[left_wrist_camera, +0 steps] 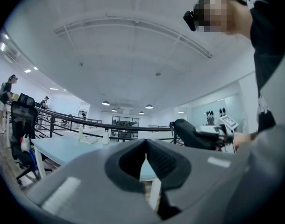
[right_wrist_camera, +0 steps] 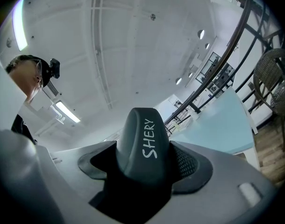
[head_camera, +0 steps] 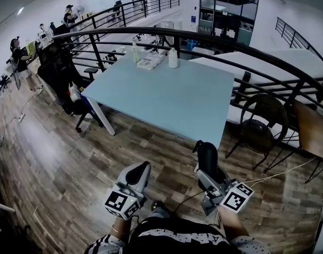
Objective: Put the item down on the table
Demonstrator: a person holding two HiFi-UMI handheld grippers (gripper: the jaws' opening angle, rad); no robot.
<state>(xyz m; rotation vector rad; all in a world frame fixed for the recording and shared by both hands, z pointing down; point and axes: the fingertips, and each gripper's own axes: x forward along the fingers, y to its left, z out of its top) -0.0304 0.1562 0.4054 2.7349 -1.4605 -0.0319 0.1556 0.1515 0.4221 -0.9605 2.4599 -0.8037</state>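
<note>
My right claw (head_camera: 206,165) is clenched on a dark grey rounded plastic item (right_wrist_camera: 145,146) lettered SHERY. Its base is hidden. It hangs over the wooden floor (head_camera: 71,163), short of the pale blue desk (head_camera: 167,97). My left claw (head_camera: 142,169) is clenched on nothing.

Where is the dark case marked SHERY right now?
The case is clamped in the right gripper, lower right of the head view, over the wood floor short of the blue table.
</note>
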